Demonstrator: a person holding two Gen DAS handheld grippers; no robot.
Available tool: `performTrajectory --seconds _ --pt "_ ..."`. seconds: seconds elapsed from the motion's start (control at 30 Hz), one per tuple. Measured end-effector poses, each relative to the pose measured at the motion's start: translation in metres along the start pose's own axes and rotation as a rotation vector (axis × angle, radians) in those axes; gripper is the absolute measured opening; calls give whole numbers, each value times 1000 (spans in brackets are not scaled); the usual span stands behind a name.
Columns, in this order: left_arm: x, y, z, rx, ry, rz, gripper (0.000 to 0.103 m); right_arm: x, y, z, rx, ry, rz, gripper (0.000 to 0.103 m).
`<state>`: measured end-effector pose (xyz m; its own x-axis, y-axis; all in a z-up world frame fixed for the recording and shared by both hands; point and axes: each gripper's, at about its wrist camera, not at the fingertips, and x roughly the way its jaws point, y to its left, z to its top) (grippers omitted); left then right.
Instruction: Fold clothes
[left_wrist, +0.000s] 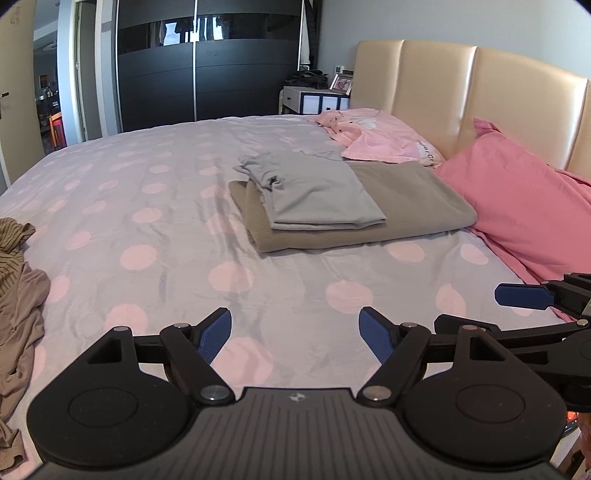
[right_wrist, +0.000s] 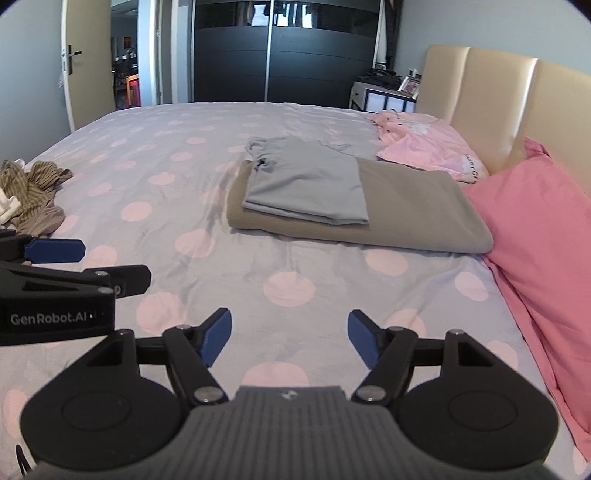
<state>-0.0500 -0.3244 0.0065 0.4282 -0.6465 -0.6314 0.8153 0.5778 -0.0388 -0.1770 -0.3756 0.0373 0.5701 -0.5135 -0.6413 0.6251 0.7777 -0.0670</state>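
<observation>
Both tools were held side by side over the near part of the bed (left_wrist: 155, 229), angled downward toward the dotted grey-and-pink cover.

Left tool (left_wrist: 295, 336): jaws stood wide apart, nothing between the blue pads (left_wrist: 214, 334), only bedcover below.

Right tool (right_wrist: 290, 338): jaws likewise spread wide and empty. In the left wrist view it showed at the right edge, just beside the left tool.

Folded clothes: a grey shirt (left_wrist: 317, 192) lay flat on top of a larger folded taupe garment (left_wrist: 417, 199), mid-bed, well ahead of both tools and untouched. The stack's right end was just beside the dark pink pillow (left_wrist: 524, 206); a pale pink pillow (left_wrist: 384, 140) sat behind it, against the beige headboard (left_wrist: 436, 88).

Unfolded clothes: a crumpled brown striped heap (right_wrist: 33, 192) lay at the bed's left edge, apart from either tool.
</observation>
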Motion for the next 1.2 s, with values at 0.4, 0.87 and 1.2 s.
performTrajectory --seconds 0.4,0.87,1.2 --pt "2 -9 6 -3 6 -10 75 -3 -13 0 32 -10 -7 72" --pt "0 -13 8 0 7 -7 75 -4 -16 0 43 -13 -10 72" --pt "0 -14 8 10 0 -7 74 -5 -17 2 45 -13 -14 72"
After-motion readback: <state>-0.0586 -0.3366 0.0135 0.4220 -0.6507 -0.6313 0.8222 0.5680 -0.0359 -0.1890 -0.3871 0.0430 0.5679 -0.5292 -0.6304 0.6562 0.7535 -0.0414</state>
